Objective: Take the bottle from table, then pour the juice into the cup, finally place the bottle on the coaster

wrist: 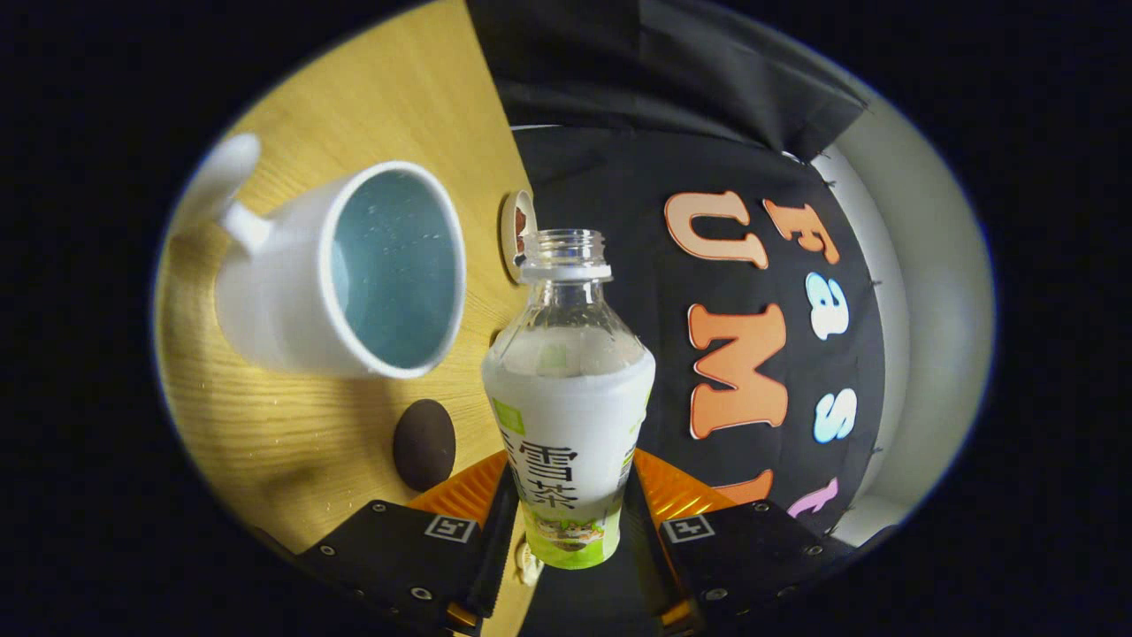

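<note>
On the wooden table stands a white cup with a pale blue inside, a dark round coaster near its base. The gripper grasps the uncapped bottle, both fingers pressing on its lower body. A small round disc shows just beyond the bottle's neck.

Gripper clamped on open bottle, view rolled sideways.
Both fingers press the bottle's lower label, cap off, neck pointing ahead. White cup lies beyond and to one side on the wood table, blue inside, mouth facing the camera. Dark oval disc near the fingers; small round thing behind the bottle's neck, partly hidden.
</note>
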